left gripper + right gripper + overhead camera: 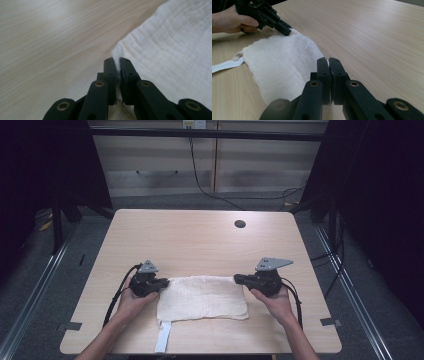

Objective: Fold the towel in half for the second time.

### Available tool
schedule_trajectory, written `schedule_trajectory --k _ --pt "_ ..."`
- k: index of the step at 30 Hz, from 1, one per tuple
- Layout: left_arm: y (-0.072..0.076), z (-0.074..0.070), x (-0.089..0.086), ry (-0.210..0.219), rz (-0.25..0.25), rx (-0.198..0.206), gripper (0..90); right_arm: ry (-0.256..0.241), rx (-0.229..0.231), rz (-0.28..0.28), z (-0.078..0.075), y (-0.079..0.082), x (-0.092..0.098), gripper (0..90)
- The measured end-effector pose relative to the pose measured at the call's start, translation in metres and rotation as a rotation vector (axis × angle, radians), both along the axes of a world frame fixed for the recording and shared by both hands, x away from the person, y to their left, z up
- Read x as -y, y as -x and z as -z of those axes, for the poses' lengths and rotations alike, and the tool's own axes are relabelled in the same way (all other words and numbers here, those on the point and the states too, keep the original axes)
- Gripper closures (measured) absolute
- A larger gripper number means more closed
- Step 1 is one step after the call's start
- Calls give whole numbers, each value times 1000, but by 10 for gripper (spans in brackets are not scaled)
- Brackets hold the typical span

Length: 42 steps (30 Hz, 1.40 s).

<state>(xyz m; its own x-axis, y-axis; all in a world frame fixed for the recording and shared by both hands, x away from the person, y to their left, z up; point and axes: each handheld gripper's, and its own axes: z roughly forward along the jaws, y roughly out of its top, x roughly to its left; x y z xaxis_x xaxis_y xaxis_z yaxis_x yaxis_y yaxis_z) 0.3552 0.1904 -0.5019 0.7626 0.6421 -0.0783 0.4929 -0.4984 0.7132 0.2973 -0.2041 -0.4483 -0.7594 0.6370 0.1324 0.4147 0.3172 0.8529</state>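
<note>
Two far corners of white cloth (202,297) pinched, left tool (161,283), right tool (239,279), jaws clamped.

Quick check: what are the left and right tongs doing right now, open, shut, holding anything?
Left tongs: shut on a far corner of the white cloth.
Right tongs: shut on the cloth's other far corner.

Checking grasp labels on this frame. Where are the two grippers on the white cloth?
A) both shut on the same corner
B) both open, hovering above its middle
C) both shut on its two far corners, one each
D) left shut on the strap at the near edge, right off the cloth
C: the left gripper pinches the far left corner of the white cloth and the right gripper the far right corner, jaws closed on fabric in both gripper views.
</note>
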Motion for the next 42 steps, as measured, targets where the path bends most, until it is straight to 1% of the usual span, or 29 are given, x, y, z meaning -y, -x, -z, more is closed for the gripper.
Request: schedule_trajectory --k 7,8,9,10,12,13,17,23,25,27,28,29,30,31,39,42 --pt "2 -1 1 -11 -14 8 846 14 0 -45 -1 17 -8 879" --pt "2 -1 2 -14 -15 8 846 9 -7 -43 -1 19 -8 879" --pt "2 -1 2 -6 -24 8 846 0 -14 -48 1 21 -7 879" --pt "3 0 2 -3 -25 5 845 2 -18 -50 2 23 -7 879" --pt "2 0 1 -7 -20 2 846 10 -27 -58 4 27 -7 879" --pt "2 0 1 2 -20 0 846 15 -30 -61 6 29 -7 879" --pt "2 0 1 2 -19 1 845 22 -48 -67 10 37 -5 879" --pt "2 1 1 12 -28 1 845 45 -78 -83 18 49 -7 879" --pt "2 1 1 11 -28 2 844 55 -89 -97 22 53 -8 878" --pt "2 0 1 3 -23 4 845 69 -97 -96 26 57 -10 877" --pt "2 0 1 0 -24 5 844 69 -101 -103 28 58 -10 877" --pt "2 0 1 -1 -24 5 844 79 -116 -103 30 59 -11 877" --pt "2 1 1 8 -27 4 845 88 -120 -107 33 59 -12 878" --pt "2 0 1 8 -27 3 844 92 -130 -110 34 59 -13 878" --pt "1 1 0 9 -19 2 844 109 -161 -141 41 59 -17 876" --pt "1 1 1 10 -23 5 844 115 -182 -153 45 58 -18 875"
